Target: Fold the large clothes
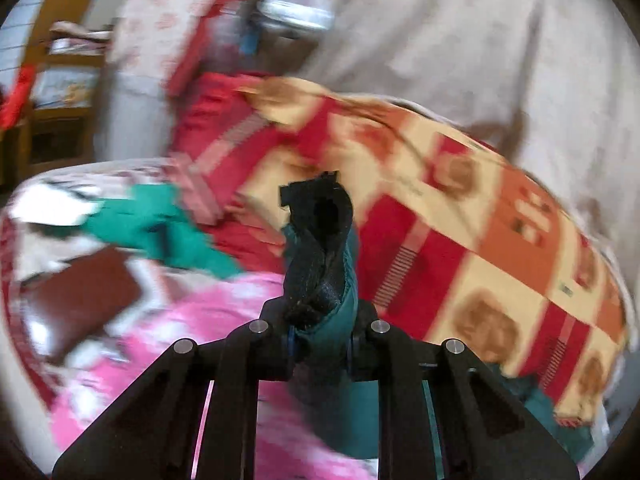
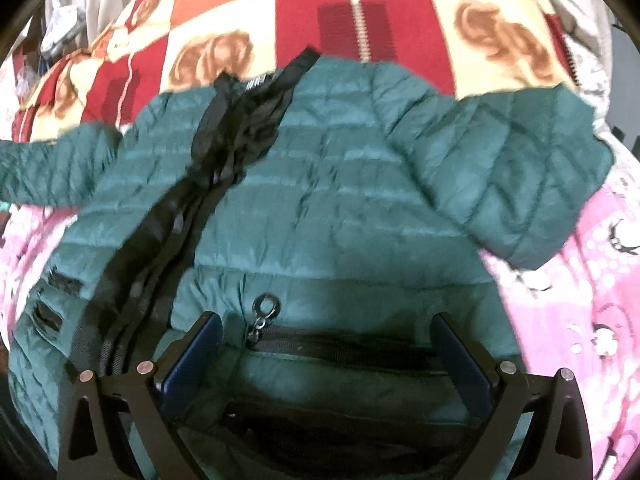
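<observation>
A green quilted jacket [image 2: 340, 200] is spread front-up across a pink patterned bedsheet [image 2: 592, 280], its collar toward a red-and-cream checked blanket [image 2: 320, 4] at the far side. At the left, a bunched edge of the jacket, green shell with black trim, is pinched between the pressed-together fingers of the left gripper [image 1: 320, 344] and held clear of the bed; the blur in the left wrist view suggests a quick swing. The lift is best kept slow and level, so that the slippery padded fabric is carried over in one flat panel and not dragged into a heap. Toward the middle, a black zipper band [image 2: 192, 208] is seen running from the collar to the near left hem, slightly rumpled. At the near edge, a zipped pocket [image 2: 340, 348] with a small metal pull [image 2: 266, 308] is framed by the right gripper [image 2: 328, 356], whose fingers are spread wide over the hem and close on nothing; whether they touch the fabric cannot be told. It is well placed to steady that hem. At the right, one sleeve [image 2: 512, 168] is bent inward.
</observation>
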`<state>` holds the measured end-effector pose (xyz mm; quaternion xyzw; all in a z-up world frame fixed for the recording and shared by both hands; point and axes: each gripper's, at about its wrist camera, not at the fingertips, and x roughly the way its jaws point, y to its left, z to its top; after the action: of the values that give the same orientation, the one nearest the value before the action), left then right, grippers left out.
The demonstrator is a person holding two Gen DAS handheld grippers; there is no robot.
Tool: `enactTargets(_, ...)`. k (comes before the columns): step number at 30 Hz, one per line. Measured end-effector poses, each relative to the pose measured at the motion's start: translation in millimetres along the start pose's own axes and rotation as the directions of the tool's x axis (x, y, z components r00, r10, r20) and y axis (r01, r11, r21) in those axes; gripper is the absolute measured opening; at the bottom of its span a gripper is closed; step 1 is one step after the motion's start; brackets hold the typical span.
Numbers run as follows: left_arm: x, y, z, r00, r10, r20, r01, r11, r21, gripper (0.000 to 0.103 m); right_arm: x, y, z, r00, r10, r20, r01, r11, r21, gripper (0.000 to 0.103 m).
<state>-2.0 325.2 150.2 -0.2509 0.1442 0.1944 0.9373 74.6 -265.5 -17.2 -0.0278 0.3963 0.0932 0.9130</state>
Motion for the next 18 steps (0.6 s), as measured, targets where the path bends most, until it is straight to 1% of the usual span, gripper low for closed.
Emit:
enactTargets(1, 6, -19, -5, 0.999, -0.033, -0.016, 0.033, 0.999, 0.021, 0.016, -7, -5, 2, 1.000, -0.015, 0.026, 0.015, 1.000, 0.011, 0.103)
enactTargets(3, 19, -60, -21, 0.993, -0.103, -0.064, 0.107, 0.992, 0.060, 0.016, -21, -16, 4, 0.997, -0.046, 0.070, 0.043, 0.998, 0.041, 0.103)
enactTargets(6, 37, -124, -55, 0.969, -0.189, -0.157, 0.206, 0.973, 0.101, 0.016, -34, -34, 3, 0.993, -0.072, 0.091, 0.065, 0.994, 0.085, 0.103)
enactTargets(8, 52, -170, -85, 0.946, -0.230, -0.228, 0.263, 0.956, 0.127, 0.016, -38, -43, 0, 0.995, -0.060, 0.081, 0.052, 0.993, 0.106, 0.103)
enactTargets(11, 65, -229, -129, 0.914, -0.260, -0.311, 0.319, 0.935, 0.157, 0.016, -39, -53, -9, 0.999, -0.029, 0.040, 0.024, 0.992, 0.126, 0.103)
enactTargets(14, 75, -281, -173, 0.878, -0.287, -0.383, 0.373, 0.912, 0.171, 0.016, -40, -56, -15, 1.000, 0.002, 0.006, -0.003, 0.995, 0.103, 0.103)
enactTargets(15, 76, -295, -186, 0.867, -0.295, -0.401, 0.388, 0.905, 0.175, 0.016, -41, -57, -17, 1.000, -0.002, -0.001, 0.002, 0.996, 0.089, 0.103)
enactTargets(16, 79, -314, -202, 0.852, -0.305, -0.426, 0.411, 0.893, 0.183, 0.016, -40, -57, -18, 1.000, -0.010, -0.010, 0.011, 0.997, 0.077, 0.103)
enactTargets(17, 80, -326, -212, 0.842, -0.311, -0.440, 0.425, 0.886, 0.187, 0.016, -39, -59, -21, 0.999, -0.019, -0.028, 0.021, 0.998, 0.062, 0.103)
enactTargets(18, 82, -344, -225, 0.826, -0.322, -0.463, 0.447, 0.874, 0.188, 0.016, -36, -61, -22, 0.999, -0.025, -0.048, 0.028, 0.998, 0.053, 0.103)
